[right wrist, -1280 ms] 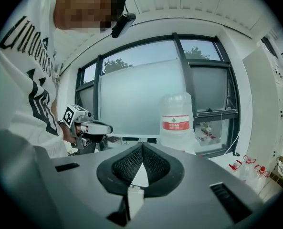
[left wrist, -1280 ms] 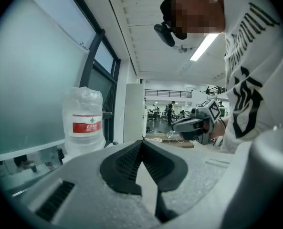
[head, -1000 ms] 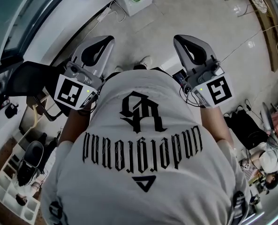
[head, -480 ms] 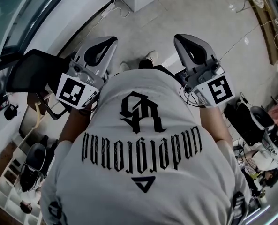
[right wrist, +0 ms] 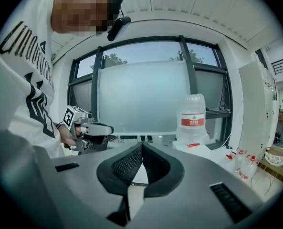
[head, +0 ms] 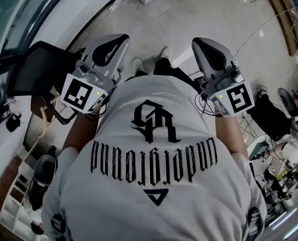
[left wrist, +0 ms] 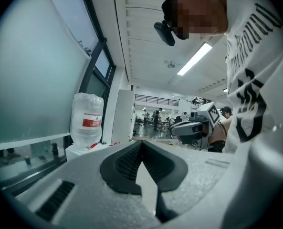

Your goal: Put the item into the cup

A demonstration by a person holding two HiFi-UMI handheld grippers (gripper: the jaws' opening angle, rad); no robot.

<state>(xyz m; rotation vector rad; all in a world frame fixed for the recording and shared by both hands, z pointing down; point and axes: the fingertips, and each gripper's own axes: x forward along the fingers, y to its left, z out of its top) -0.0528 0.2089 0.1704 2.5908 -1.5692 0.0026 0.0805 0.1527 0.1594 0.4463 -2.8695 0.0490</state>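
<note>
No cup and no item to put in it show in any view. In the head view I look down on a person's white printed shirt [head: 154,149], with a gripper held at each side over the floor. My left gripper [head: 120,37] is shut with nothing in it; in its own view the black pads [left wrist: 141,143] meet at the tip. My right gripper [head: 198,40] is also shut and empty, its pads [right wrist: 142,145] pressed together. Each gripper view shows the other gripper: the right gripper [left wrist: 194,127] and the left gripper [right wrist: 92,129].
A large water bottle [left wrist: 87,118] [right wrist: 193,119] stands on a white unit by the frosted window. A black chair [head: 35,69] is at my left. Cables [head: 269,26] lie on the grey floor. Small bottles [right wrist: 242,162] and a cluttered desk [head: 282,159] are on the right.
The floor and furniture have slid under me as the person walks; the black chair at left looms larger. Both grippers stay shut and keep their place at the person's sides.
</note>
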